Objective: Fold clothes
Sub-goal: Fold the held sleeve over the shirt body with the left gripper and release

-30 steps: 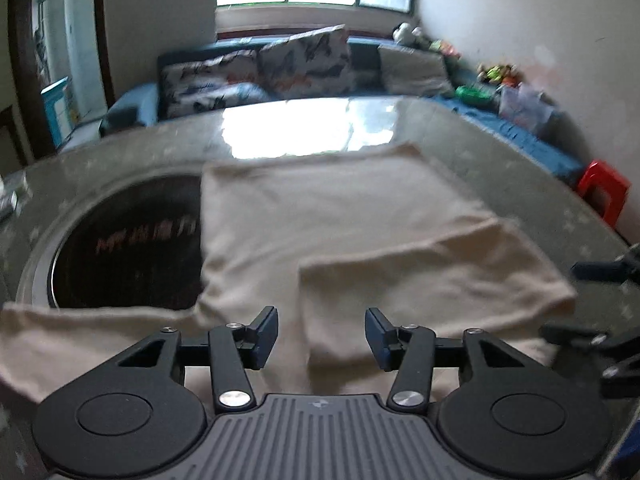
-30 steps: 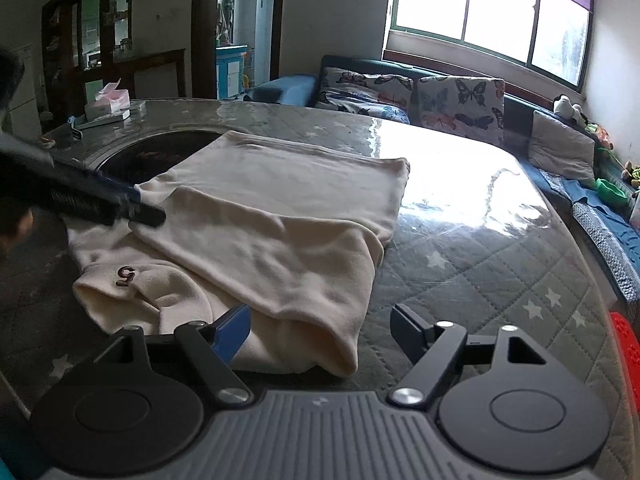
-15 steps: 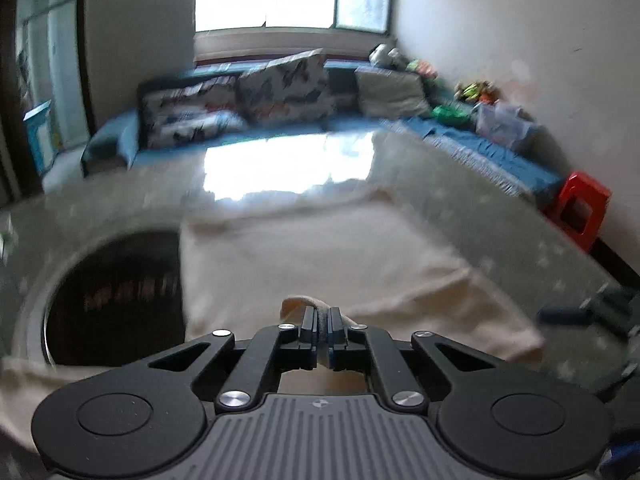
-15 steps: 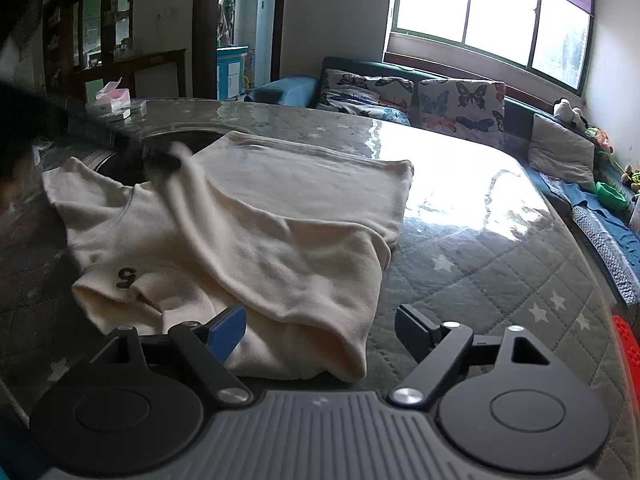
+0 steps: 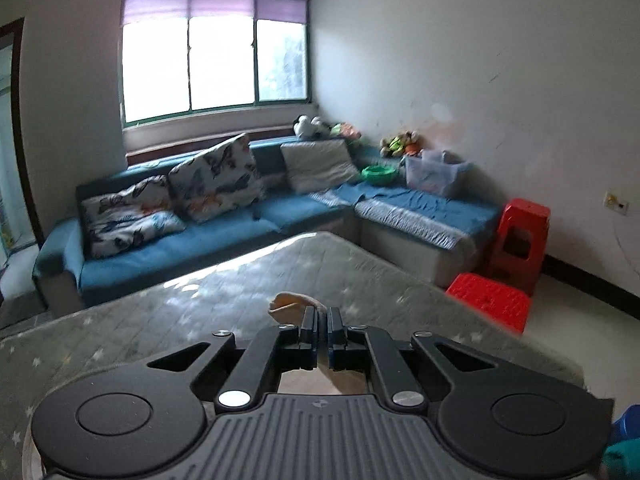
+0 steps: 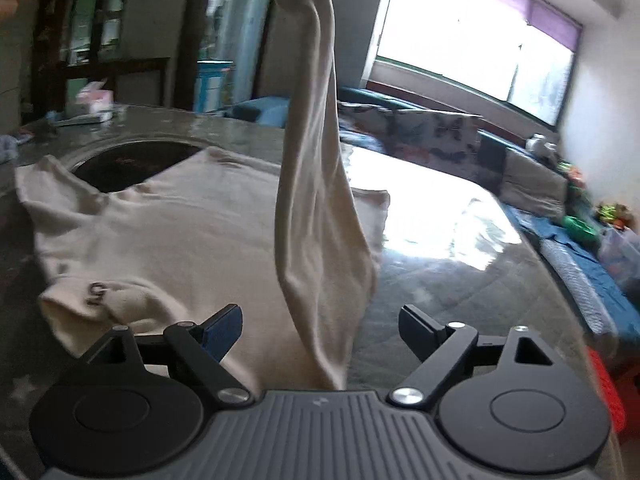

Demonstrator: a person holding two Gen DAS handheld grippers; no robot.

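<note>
Left hand-held gripper [image 5: 322,312]: fingers clamped on the cream sweater [image 6: 168,248] sleeve [image 6: 316,184], raised high.
Right hand-held gripper [image 6: 320,320]: wide open, holding nothing.
Sweater: spread across the tabletop [image 6: 460,280]; bare surface toward the right edge.

We see a cream shirt [image 6: 168,240] with a small dark mark, a grey-green table [image 5: 200,316] quilted with pale stars, a blue sofa [image 5: 224,236], butterfly-print pillows [image 5: 216,184], red stools [image 5: 520,236], a purple blind [image 5: 216,6] and black hand-held grippers [image 5: 322,332].
</note>
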